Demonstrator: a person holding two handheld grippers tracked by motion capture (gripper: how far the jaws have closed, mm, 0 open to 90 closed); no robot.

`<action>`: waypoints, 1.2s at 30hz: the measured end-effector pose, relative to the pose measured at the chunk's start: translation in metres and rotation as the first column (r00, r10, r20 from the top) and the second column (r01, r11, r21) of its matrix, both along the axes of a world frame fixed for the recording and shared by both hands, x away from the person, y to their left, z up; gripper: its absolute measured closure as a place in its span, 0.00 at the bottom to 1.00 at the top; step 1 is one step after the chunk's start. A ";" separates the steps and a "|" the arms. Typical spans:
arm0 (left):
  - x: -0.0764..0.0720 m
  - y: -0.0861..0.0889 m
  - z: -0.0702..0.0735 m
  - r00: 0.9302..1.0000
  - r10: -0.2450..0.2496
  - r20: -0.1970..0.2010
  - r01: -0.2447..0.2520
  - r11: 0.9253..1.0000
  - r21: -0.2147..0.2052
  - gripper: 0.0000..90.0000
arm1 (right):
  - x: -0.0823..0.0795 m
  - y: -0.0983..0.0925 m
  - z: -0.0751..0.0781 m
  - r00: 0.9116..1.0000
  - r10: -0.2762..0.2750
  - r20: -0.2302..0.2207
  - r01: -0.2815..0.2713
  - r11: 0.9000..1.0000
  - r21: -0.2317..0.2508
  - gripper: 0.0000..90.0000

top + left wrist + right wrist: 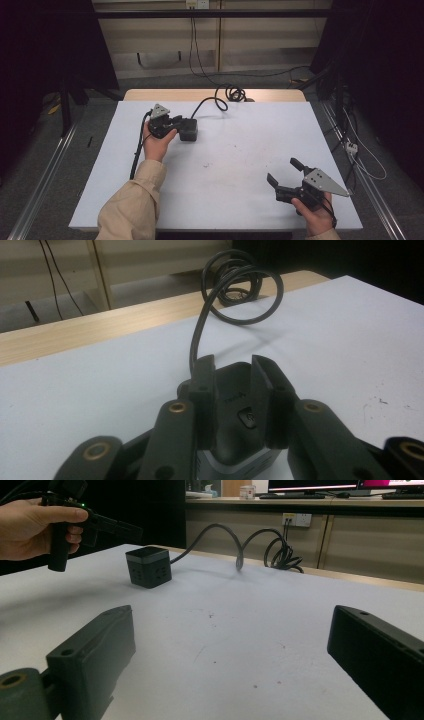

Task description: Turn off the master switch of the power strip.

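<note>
A black cube-shaped power socket [188, 130] with a grey rim stands at the back left of the white table top [250, 140]. Its thick black cable [216, 103] curls toward the far edge. My left gripper [176, 121] hovers just above and beside the cube. In the left gripper view its jaws stand a narrow gap apart, and the cube's top [235, 385] with a small button shows between them. In the right gripper view the left gripper [132, 530] hangs clear above the cube [148, 567]. My right gripper [282, 170] rests near the front right, wide open and holding nothing.
The coiled cable [280, 555] lies on the wooden strip [210, 94] at the table's far edge. A wall outlet [296, 519] sits on the panel behind. Small dark specks [206, 164] mark the middle of the sheet. Floor rails [45, 175] run along both sides.
</note>
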State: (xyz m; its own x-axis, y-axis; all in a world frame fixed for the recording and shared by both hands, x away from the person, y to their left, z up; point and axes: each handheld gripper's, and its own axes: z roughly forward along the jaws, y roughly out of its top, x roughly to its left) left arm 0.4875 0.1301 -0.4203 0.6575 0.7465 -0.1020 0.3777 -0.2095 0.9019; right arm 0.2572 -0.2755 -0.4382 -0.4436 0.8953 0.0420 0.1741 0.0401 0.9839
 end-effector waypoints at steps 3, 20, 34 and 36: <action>0.000 -0.001 -0.001 1.000 -0.008 0.000 0.008 1.000 -0.001 0.85 | 0.000 0.000 0.000 1.000 -0.002 0.002 0.002 1.000 -0.002 0.05; 0.000 -0.003 -0.003 0.998 -0.046 -0.040 0.047 0.999 0.018 1.00 | 0.000 0.000 0.000 1.000 0.000 0.000 0.000 1.000 -0.001 0.05; 0.000 -0.006 -0.004 0.997 -0.054 -0.055 0.057 0.997 0.042 1.00 | 0.000 -0.001 0.000 1.000 0.000 0.002 0.000 1.000 -0.007 0.05; 0.000 -0.006 -0.005 0.997 -0.052 -0.055 0.055 0.998 0.042 1.00 | 0.000 -0.001 0.000 1.000 0.001 0.002 -0.001 1.000 -0.007 0.05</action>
